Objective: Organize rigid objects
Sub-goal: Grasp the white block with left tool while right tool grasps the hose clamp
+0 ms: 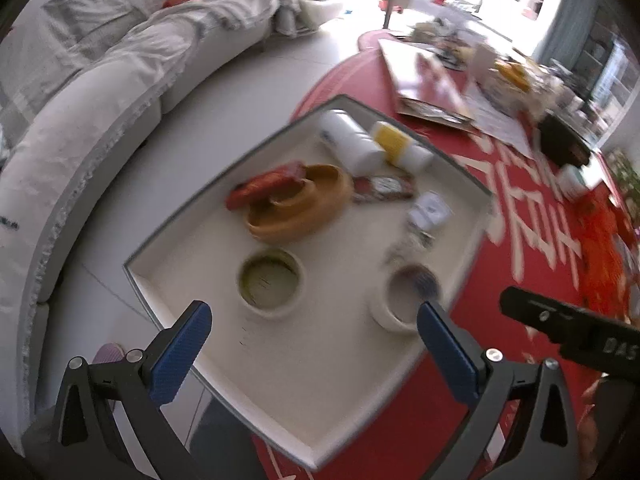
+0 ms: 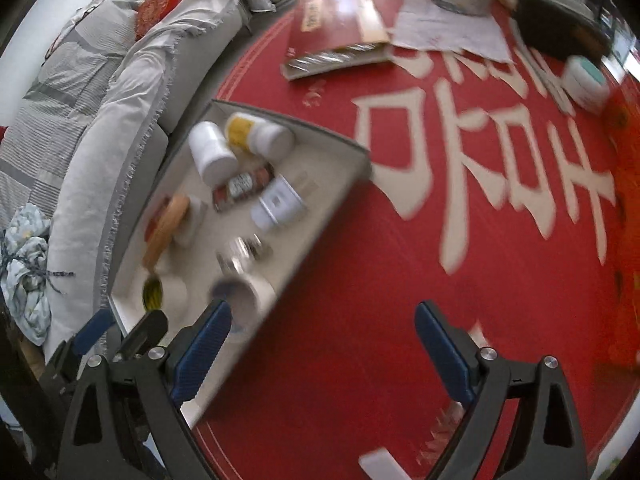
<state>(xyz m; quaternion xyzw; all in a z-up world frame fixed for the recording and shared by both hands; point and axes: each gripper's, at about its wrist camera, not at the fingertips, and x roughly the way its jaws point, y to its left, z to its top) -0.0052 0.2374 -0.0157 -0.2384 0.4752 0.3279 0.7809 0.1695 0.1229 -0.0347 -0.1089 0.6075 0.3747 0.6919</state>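
A white tray [image 1: 320,392] sits at the edge of a round table with a red cloth [image 2: 360,280]. It holds a tan bowl [image 1: 304,208] with a red packet [image 1: 268,184] across it, a white bottle [image 1: 352,140], a yellow-labelled bottle [image 1: 400,144], a red sachet [image 1: 384,188], a small white box [image 1: 430,210], a green-lined cup [image 1: 270,284] and a white cup [image 1: 408,300]. My left gripper [image 1: 314,332] hangs open above the tray's near part, holding nothing. My right gripper [image 2: 324,332] is open over the red cloth beside the tray [image 2: 320,184], also holding nothing.
A grey-covered sofa [image 1: 100,128] curves along the left, with pale floor between it and the table. At the far side of the table lie a red folder [image 2: 340,28], papers [image 2: 444,28], a black box [image 2: 560,28] and a white jar with a teal lid [image 2: 586,80].
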